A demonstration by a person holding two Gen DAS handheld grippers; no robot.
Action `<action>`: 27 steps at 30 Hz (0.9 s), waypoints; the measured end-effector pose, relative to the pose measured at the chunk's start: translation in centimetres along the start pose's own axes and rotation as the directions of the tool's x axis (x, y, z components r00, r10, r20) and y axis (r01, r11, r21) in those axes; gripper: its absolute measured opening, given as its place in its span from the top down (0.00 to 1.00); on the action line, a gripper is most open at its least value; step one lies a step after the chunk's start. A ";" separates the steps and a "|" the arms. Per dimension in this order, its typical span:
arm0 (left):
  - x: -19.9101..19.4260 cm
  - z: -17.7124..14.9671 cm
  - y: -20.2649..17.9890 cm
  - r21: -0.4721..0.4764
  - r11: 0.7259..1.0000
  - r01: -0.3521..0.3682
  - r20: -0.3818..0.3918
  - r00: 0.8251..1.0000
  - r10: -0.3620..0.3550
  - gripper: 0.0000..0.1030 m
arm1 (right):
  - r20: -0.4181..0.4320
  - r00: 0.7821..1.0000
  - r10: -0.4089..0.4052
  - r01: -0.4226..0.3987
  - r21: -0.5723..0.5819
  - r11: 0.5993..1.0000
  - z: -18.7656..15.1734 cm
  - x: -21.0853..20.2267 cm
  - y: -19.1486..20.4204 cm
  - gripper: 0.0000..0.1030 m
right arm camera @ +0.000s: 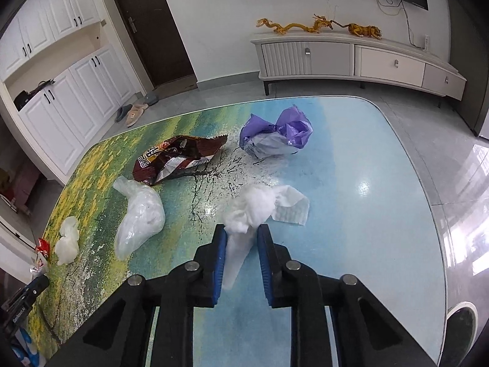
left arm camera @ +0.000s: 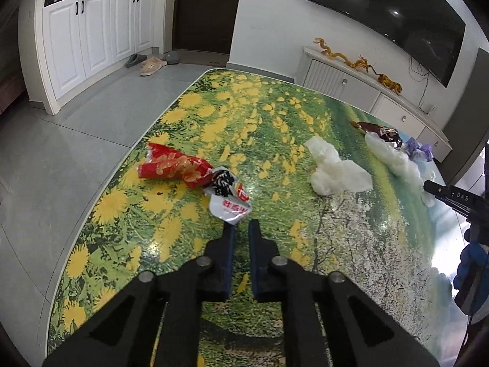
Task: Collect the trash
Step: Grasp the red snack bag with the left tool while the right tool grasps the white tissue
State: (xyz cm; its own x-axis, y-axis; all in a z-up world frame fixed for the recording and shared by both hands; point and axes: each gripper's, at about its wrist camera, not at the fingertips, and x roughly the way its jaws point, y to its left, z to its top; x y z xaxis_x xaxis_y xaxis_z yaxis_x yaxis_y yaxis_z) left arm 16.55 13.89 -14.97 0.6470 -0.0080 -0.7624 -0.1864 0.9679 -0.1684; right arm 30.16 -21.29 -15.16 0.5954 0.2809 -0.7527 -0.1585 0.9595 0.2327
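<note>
A glossy tabletop (right arm camera: pixel 382 159) printed with yellow flowers and blue sky is seen in a tiled room with white cabinets (left arm camera: pixel 91 36), a dark door (right arm camera: pixel 152 30) and a wall-mounted television (left arm camera: pixel 397 15). Trash is scattered across it. The left tongs (left arm camera: pixel 241 229) are released, just short of a white wrapper (left arm camera: pixel 229 208). Crumpled white tissue (right arm camera: pixel 253 211) is bracketed by the parted right tongs (right arm camera: pixel 243 235); a firm grip cannot be told.
</note>
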 end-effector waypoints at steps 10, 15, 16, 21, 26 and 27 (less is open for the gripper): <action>-1.9 -0.9 -0.4 -0.006 0.997 0.083 0.027 0.996 -0.083 1.00 | 0.012 0.999 0.029 -0.030 0.014 0.999 -2.8 -3.3 -0.6 0.90; -4.1 -0.5 0.4 -0.027 0.994 0.109 0.065 0.992 -0.108 1.00 | 0.025 0.999 0.043 -0.043 0.006 0.999 -3.5 -5.0 -0.4 0.90; -4.5 -0.4 0.6 -0.030 0.994 0.103 0.074 0.992 -0.101 0.97 | 0.027 0.999 0.047 -0.047 0.008 0.999 -3.6 -5.2 -0.5 0.90; -4.7 0.3 1.5 -0.061 0.993 0.098 0.065 0.993 -0.094 0.92 | 0.029 0.998 0.060 -0.061 0.021 0.998 -3.9 -5.2 -0.6 0.90; -4.0 1.1 1.7 -0.105 0.992 0.071 0.083 0.995 -0.062 0.45 | 0.029 0.997 0.073 -0.074 0.031 0.997 -4.1 -5.0 -0.9 0.90; -3.7 1.3 1.6 -0.113 0.991 0.067 0.079 0.995 -0.058 0.45 | 0.029 0.997 0.074 -0.075 0.032 0.997 -4.1 -5.0 -1.0 0.90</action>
State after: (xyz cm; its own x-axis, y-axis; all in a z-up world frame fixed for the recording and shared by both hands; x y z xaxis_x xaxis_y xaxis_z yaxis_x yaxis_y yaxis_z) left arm 14.83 15.80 -11.60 0.7129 -0.0442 -0.6998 -0.2253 0.9307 -0.2882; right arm 24.10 -23.58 -14.19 0.6043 0.3508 -0.7154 -0.1772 0.9345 0.3086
